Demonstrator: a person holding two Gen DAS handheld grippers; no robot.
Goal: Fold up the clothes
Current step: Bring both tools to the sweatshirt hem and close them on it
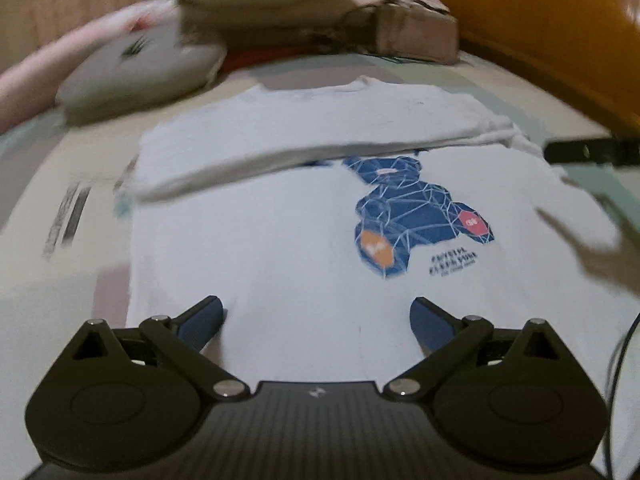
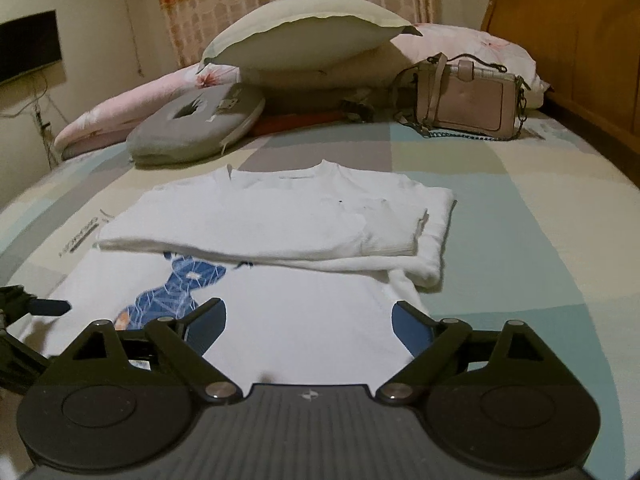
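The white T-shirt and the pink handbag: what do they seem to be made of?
White T-shirt: soft matte knit, probably cotton; it folds limply with rounded edges, and the cuff looks ribbed.
Pink handbag: smooth leather or imitation, I cannot tell which; it holds a stiff boxy shape with a faint sheen, and its chain looks like dark metal.

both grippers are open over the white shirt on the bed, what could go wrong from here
1. The folded-down top part of the white shirt lies loose with an uneven sleeve edge on the right; grabbing the hem could drag it askew.
2. Both the left gripper and right gripper hang open, holding nothing; a pinch might also catch the bedsheet.
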